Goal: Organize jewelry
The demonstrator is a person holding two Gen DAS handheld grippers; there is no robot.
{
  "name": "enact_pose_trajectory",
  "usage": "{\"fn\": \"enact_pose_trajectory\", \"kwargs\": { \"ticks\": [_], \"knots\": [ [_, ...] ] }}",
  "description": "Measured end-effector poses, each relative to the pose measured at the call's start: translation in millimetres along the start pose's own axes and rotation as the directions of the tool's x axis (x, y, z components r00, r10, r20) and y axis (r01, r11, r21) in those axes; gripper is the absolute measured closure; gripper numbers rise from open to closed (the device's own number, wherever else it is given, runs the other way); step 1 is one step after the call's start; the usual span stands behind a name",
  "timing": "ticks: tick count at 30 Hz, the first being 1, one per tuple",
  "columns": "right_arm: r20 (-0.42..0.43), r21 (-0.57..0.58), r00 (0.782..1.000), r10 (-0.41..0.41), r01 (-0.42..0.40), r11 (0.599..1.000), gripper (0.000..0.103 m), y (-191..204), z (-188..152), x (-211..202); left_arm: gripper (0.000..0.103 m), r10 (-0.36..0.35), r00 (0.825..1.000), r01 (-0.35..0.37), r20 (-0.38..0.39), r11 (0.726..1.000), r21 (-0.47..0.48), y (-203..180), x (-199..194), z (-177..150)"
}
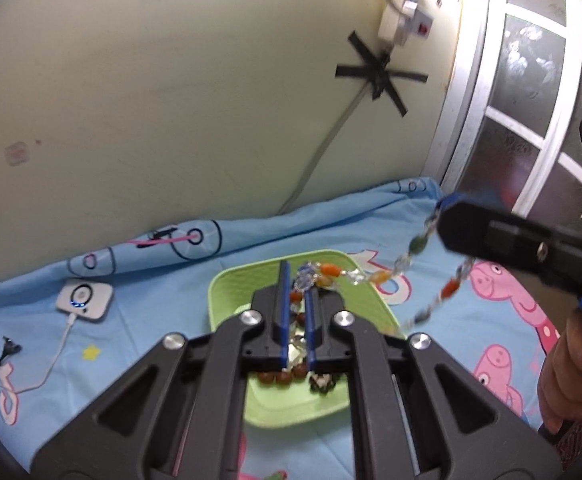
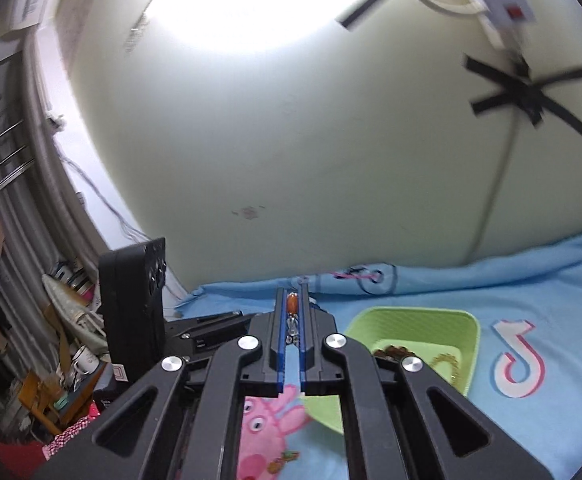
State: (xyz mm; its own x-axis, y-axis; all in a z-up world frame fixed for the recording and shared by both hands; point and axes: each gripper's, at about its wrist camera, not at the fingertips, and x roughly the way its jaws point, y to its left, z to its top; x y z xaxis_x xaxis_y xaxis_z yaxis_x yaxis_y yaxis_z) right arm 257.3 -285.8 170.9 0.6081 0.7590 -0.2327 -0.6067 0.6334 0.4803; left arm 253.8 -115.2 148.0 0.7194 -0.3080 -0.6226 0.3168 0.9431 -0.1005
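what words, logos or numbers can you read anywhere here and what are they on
No quotable word or number is readable in either view.
Bedsheet: a musical-note logo in white with pink and blue edges, a sign with no letters.
Bedsheet, left wrist view: pink-outlined characters partly hidden by the beaded necklace; cannot be read.
Paper on the wall, top left: print too blurred.
Power strip: markings too blurred.

We hold our left gripper (image 1: 295, 280) tilted downward with fingers (image 1: 284, 300) pinched together; our right gripper (image 2: 292, 300) points nearly level, its fingers likewise clamped, hand (image 1: 571, 372) gripping its handle.
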Motion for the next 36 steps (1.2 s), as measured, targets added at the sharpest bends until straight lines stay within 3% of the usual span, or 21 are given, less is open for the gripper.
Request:
{"fn": "enact_pose_trajectory", "kwargs": {
  "ticks": [3,5,6,7,8,11,18,22,26,30,36],
  "knots": [
    [-0.019,0.042,0.999,-0.028,0.029,0.999,0.103,-24,-7,16,0.092,0.028,0.998,-0.029,-0.054,1.0,-0.008,2,31,0],
    [-0.023,0.055,0.997,-0.071,0.072,0.996,0.103,-38,-12,29,0.048,0.069,0.988,-0.073,-0.135,0.997,-0.025,7,59,-2],
    [-0.03,0.057,0.995,-0.099,0.101,0.993,0.103,-42,-12,35,0.046,0.093,0.985,-0.099,-0.146,0.994,-0.034,10,66,-4],
    [-0.035,0.064,0.99,-0.137,0.139,0.988,0.103,-50,-15,42,0.046,0.109,0.982,-0.117,-0.153,0.992,-0.041,13,71,-6],
    [-0.035,0.069,0.989,-0.144,0.146,0.987,0.096,-54,-17,43,0.046,0.107,0.981,-0.116,-0.161,0.992,-0.048,15,72,-8],
    [-0.014,0.103,0.992,-0.123,0.124,0.987,0.094,-61,-28,37,0.046,0.093,0.985,-0.104,-0.148,0.992,-0.068,24,63,-15],
    [-0.035,0.156,0.994,-0.102,0.106,0.982,0.094,-62,-55,25,0.046,0.208,0.973,-0.213,-0.099,0.976,-0.045,22,26,-49],
    [-0.045,0.167,0.992,-0.119,0.125,0.978,0.094,-44,-86,13,0.045,0.278,0.957,-0.281,-0.087,0.959,-0.033,11,3,-81],
    [-0.047,0.184,0.989,-0.137,0.144,0.972,0.093,-22,-119,-2,0.045,0.303,0.948,-0.309,-0.095,0.949,-0.061,4,-16,-107],
    [-0.051,0.204,0.986,-0.16,0.167,0.965,0.085,-4,-149,-14,0.045,0.339,0.936,-0.346,-0.095,0.936,-0.071,-4,-34,-133],
    [-0.058,0.191,0.978,-0.202,0.21,0.959,0.079,19,-185,-26,0.045,0.342,0.936,-0.349,-0.086,0.934,-0.08,-14,-61,-168]
  ]
}}
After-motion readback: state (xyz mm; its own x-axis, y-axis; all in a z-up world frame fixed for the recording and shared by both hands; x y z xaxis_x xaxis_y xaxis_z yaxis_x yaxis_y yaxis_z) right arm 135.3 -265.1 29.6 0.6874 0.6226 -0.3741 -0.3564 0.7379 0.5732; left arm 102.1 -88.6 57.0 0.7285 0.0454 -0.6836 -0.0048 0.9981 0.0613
